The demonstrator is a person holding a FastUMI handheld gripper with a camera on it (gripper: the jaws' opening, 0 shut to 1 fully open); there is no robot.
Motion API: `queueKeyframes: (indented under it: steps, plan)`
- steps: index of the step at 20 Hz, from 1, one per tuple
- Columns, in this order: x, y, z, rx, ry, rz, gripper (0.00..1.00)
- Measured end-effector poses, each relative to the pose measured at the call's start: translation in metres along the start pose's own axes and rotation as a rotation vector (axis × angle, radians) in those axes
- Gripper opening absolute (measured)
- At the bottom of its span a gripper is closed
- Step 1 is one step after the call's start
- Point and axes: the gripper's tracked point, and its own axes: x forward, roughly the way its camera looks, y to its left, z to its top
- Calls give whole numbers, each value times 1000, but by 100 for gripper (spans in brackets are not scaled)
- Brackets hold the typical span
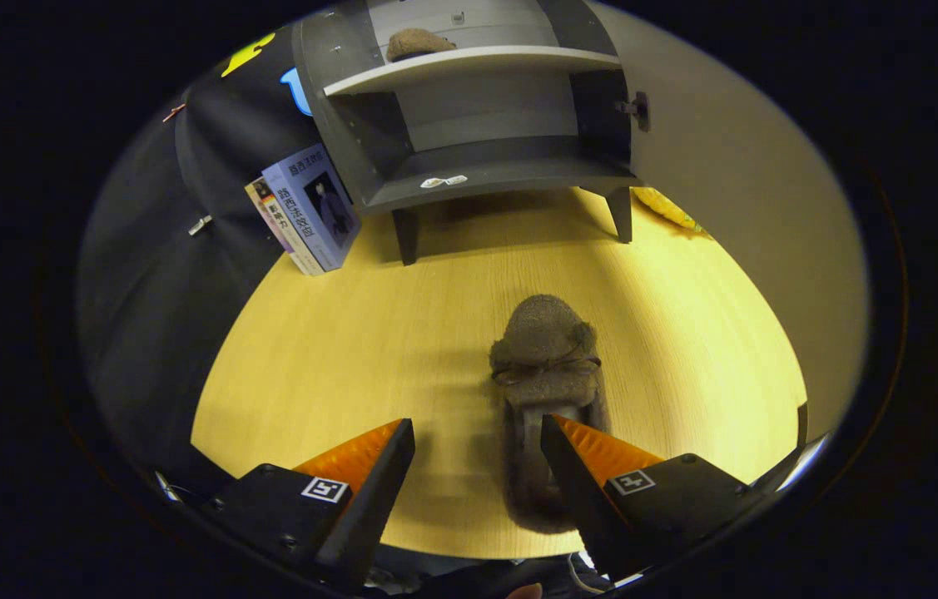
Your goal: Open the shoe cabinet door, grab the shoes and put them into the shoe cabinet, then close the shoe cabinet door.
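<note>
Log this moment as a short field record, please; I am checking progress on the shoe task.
cabinet: shoe cabinet beyond the tool, standing on the wooden table
door: open, swung to the right
stored: one brown shoe on the upper shelf
remaining: second brown shoe on the table, toe toward the cabinet
tool: tool open, its right finger over the shoe's heel opening, not gripping
other: books leaning beside the cabinet's left side

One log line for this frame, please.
cabinet: grey shoe cabinet open | shelved: brown furry shoe | pending: second brown furry shoe, wooden floor | gripper: jaws open, empty
</note>
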Motion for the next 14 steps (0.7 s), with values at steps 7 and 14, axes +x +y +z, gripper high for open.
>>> queueKeyframes:
  steps: [7, 14]
  plan:
    - [62, -30, 24, 57, -147, -153, 56]
    - [61, -16, 44, 0, -197, -116, 13]
